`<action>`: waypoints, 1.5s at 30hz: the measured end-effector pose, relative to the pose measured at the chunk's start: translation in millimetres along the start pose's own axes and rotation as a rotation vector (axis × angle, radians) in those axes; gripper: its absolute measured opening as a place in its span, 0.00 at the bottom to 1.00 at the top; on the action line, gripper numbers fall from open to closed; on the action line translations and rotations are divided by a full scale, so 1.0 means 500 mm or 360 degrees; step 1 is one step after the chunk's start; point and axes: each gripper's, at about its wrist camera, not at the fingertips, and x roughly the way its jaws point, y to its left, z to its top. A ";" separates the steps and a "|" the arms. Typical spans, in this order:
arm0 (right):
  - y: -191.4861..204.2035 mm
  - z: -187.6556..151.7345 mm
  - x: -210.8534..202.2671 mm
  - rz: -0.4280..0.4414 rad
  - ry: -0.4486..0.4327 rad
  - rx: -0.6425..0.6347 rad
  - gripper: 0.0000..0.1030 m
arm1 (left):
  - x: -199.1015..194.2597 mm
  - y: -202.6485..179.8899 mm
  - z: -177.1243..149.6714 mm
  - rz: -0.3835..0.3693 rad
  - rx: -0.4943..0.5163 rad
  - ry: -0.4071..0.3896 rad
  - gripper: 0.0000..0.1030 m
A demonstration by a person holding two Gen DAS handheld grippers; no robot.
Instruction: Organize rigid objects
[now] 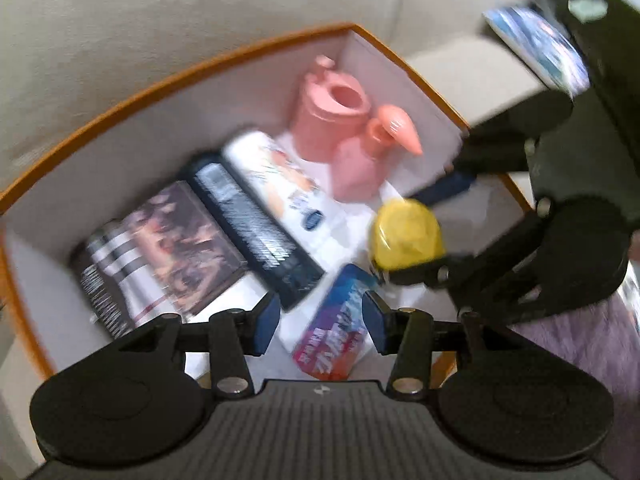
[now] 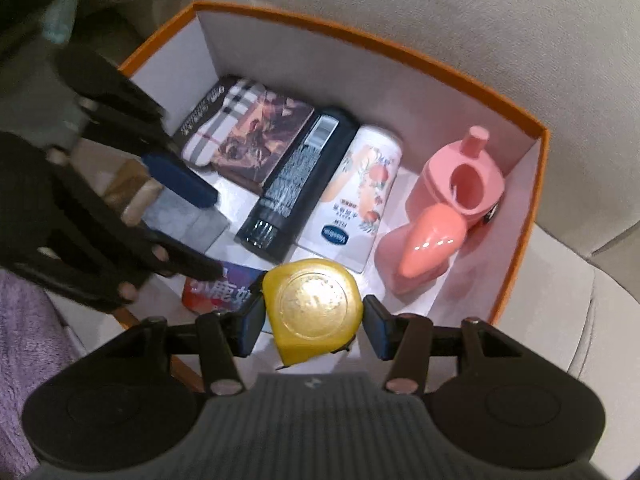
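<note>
My right gripper (image 2: 314,320) is shut on a yellow tape-measure-like case (image 2: 316,300), held above the near side of an orange-rimmed box (image 2: 360,40) with white walls. The same case (image 1: 408,236) and right gripper (image 1: 424,236) show at the right of the blurred left wrist view. My left gripper (image 1: 320,322) hangs open over the box (image 1: 200,68), with nothing between its pads. Below it a colourful packet (image 1: 332,328) lies on the box floor. From the right wrist camera the left gripper (image 2: 214,234) reaches in from the left.
In the box lie a plaid-covered book (image 2: 240,132), a black carton (image 2: 296,184), a white lotion tube (image 2: 356,196), a pink pump bottle (image 2: 424,248) and a pink container (image 2: 468,184). The box sits on a beige cushion (image 2: 480,8). Purple fluffy fabric (image 2: 28,328) lies at the left.
</note>
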 end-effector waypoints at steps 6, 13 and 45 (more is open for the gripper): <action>0.003 0.011 0.038 -0.0132 0.0122 0.0100 0.53 | -0.023 -0.002 -0.032 0.0150 -0.0255 -0.0134 0.54; 0.032 0.017 0.081 -0.0369 0.0195 0.0040 0.53 | -0.030 0.000 -0.056 0.0170 -0.0351 -0.0217 0.54; 0.058 -0.067 -0.232 -0.0250 -0.0573 0.0235 0.58 | -0.239 -0.121 -0.148 0.0645 -0.0611 -0.0850 0.54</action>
